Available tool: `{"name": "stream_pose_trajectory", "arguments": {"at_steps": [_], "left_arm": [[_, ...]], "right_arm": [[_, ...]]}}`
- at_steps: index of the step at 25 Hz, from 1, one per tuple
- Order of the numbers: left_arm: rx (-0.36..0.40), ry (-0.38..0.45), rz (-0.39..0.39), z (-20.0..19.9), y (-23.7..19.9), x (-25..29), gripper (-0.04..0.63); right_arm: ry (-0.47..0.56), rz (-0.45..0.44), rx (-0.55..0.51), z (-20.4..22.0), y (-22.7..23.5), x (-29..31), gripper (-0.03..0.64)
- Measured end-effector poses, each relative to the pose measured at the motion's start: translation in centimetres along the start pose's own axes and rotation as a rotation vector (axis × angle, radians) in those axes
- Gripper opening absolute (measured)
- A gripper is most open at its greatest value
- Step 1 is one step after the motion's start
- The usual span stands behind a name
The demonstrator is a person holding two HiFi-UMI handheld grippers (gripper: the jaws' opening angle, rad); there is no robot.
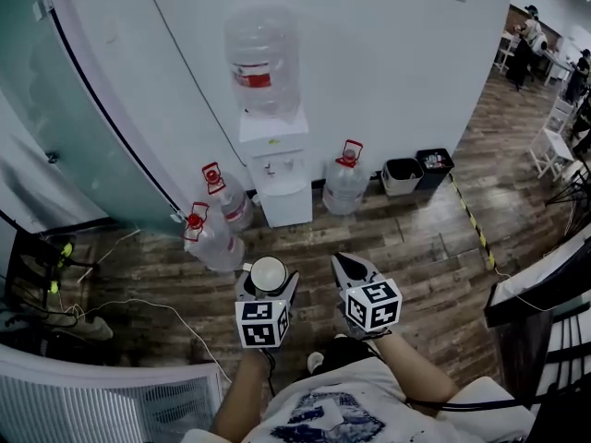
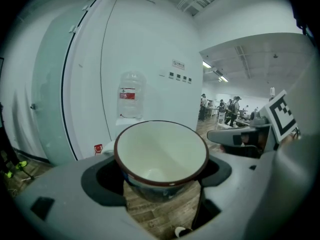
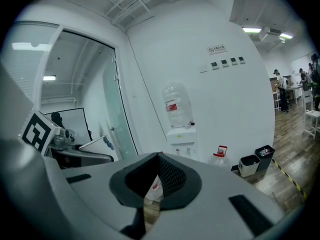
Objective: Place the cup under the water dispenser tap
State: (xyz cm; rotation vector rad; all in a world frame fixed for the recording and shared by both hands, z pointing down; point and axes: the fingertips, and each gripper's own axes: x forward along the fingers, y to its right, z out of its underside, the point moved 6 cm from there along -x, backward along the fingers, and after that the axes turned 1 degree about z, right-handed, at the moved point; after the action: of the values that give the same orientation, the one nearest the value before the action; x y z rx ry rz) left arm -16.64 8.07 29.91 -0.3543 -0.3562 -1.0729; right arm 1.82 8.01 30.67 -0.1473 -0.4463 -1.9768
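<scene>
1. Two grippers are held low in front of the person, above the wooden floor [image 1: 416,247], with the person's forearms [image 1: 242,395] just behind them.
2. The left gripper [image 1: 268,282] has its jaws closed against the two sides of the cup [image 1: 269,271], and the cup sits between them, off the floor.
3. The cup stands upright: its long axis is vertical and its mouth points up. In the left gripper view the inside is white and empty, and the rim is dark red-brown.
4. The right gripper [image 1: 349,268] is just beside the left one, on its right. Its jaws are pressed together at the tips and nothing is between them.
5. Further on, two water bottles [image 1: 211,238] with red caps stand on the floor at the left.
6. Behind them the white water dispenser [image 1: 277,169] stands against the white wall, well apart from the cup, with a large clear bottle [image 1: 263,58] upside down on top.
7. A third bottle [image 1: 346,185] stands just right of the dispenser, and then come two small bins [image 1: 403,175].
8. A frosted glass partition [image 1: 55,109] curves along the left side.
9. Far at the upper right, some people [image 1: 526,35] stand near tables.
</scene>
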Motion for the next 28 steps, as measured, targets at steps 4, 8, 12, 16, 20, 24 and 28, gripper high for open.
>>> {"name": "stream_pose_trajectory", "arguments": {"at_steps": [4, 8, 12, 16, 20, 24, 28], "left_arm": [[0.012, -0.015, 0.008, -0.7, -1.0, 2.4, 0.437], [0.018, -0.029, 0.009, -1.7, -2.2, 5.5, 0.437], [0.025, -0.049, 0.008, -2.6, -3.3, 10.1, 0.437], [0.024, -0.077, 0.001, -3.0, -4.6, 15.2, 0.437], [0.020, -0.104, 0.000, -4.1, -5.9, 20.9, 0.437], [0.019, -0.117, -0.003, -4.7, -8.0, 26.3, 0.437], [0.015, -0.134, -0.012, -3.9, -9.9, 31.3, 0.437]], "right_arm": [[-0.007, 0.001, 0.006, -0.4, 1.3, 2.5, 0.020], [-0.014, 0.004, 0.004, -0.8, 3.0, 5.5, 0.020], [-0.023, -0.001, 0.004, -1.5, 5.8, 9.7, 0.020], [-0.040, -0.017, 0.003, -1.5, 8.8, 14.1, 0.020], [-0.065, -0.022, -0.005, -2.1, 12.3, 18.8, 0.020], [-0.084, -0.019, -0.014, -2.2, 15.3, 23.7, 0.020], [-0.109, -0.013, -0.019, -1.1, 18.0, 28.1, 0.020]]}}
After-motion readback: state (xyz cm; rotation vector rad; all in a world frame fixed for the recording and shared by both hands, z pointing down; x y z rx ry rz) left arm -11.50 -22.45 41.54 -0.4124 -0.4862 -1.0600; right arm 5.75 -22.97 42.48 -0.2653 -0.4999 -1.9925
